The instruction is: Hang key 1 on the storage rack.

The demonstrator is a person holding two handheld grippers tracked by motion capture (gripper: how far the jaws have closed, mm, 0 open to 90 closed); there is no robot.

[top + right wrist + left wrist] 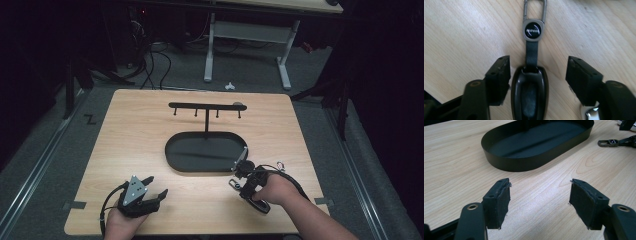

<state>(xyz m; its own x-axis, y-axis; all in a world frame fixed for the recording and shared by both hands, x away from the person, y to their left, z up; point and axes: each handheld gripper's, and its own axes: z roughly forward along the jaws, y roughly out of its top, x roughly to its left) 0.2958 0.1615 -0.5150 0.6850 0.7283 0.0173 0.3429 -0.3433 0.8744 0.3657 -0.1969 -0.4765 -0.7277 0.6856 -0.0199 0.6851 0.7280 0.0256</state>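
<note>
Pale wood table (135,150) on grey floor (45,155), dark room; both hand-held grippers, left (156,189) and right (537,72), spread, the right astride a key fob (530,92).

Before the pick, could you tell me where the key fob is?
The key fob lies on the table between the right tool's open jaws, right of the black tray.

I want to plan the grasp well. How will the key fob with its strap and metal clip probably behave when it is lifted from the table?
The key fob looks glossy and rounded, so it may slip between the tongs' pads. Its short strap seems soft, so the metal clip will likely dangle and swing. It seems small and probably light.
</note>
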